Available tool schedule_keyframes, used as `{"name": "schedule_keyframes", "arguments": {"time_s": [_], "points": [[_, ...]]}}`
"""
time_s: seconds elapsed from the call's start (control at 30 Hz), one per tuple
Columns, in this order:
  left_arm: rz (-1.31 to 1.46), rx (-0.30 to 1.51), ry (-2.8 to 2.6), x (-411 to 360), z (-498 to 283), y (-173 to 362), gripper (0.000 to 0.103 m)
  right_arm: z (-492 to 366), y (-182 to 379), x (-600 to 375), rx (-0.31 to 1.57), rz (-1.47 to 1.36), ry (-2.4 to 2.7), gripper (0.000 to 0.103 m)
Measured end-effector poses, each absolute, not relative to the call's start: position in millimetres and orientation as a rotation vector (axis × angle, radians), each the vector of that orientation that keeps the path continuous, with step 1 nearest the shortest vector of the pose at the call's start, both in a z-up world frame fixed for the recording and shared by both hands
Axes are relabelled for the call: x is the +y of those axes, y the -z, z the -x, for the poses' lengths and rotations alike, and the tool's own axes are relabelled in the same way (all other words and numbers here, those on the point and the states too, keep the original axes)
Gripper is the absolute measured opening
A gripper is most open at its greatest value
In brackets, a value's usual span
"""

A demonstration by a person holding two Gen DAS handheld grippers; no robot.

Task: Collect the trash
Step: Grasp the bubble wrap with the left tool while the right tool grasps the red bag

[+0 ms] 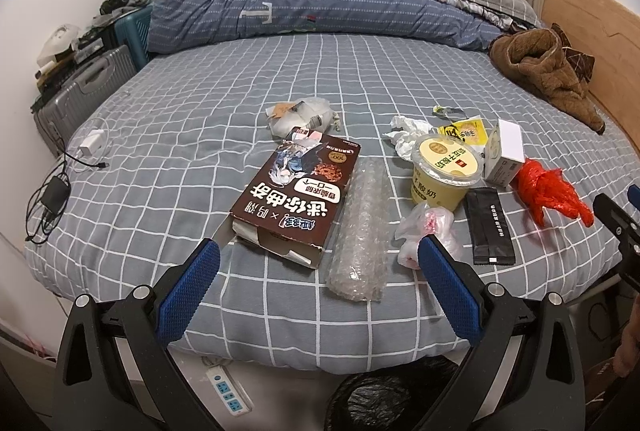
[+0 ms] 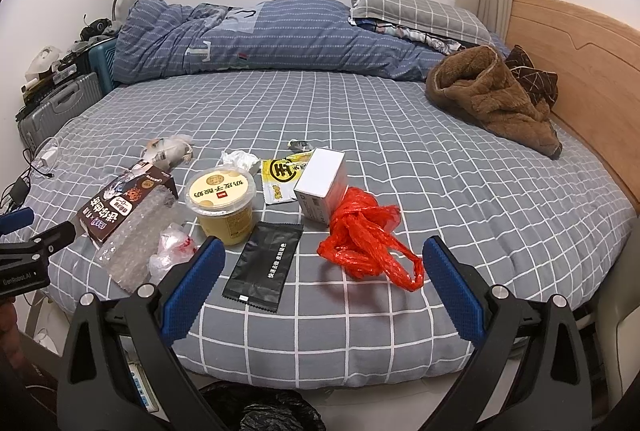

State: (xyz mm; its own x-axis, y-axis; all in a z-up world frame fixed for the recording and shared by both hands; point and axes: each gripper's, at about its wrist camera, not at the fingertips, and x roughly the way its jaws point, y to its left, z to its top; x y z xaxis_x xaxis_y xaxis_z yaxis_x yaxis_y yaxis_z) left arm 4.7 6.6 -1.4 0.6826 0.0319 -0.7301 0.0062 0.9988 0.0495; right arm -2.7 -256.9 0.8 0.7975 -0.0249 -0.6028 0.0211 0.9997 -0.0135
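Left gripper [image 1: 319,259] and right gripper [image 2: 324,257] hover level (both spread wide, holding nothing).

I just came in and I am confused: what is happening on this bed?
A person holds a gripping tool in each hand over a bed strewn with trash. Both the left tool and the right tool are open and empty. The cookie box, yellow cup and red bag lie untouched.
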Motion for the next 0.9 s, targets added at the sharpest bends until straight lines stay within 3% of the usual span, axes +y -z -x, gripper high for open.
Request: {"name": "schedule_keyframes", "arguments": {"time_s": [0.43, 0.9], "points": [[-0.068, 0.885, 0.021, -17, -43, 31, 0.095, -57, 22, -270, 0.704, 0.032, 0.060, 0.095], [-0.097, 0.946, 0.013, -39, -80, 68, 0.084, -107, 60, -298, 0.794, 0.018, 0.078, 0.088]]}}
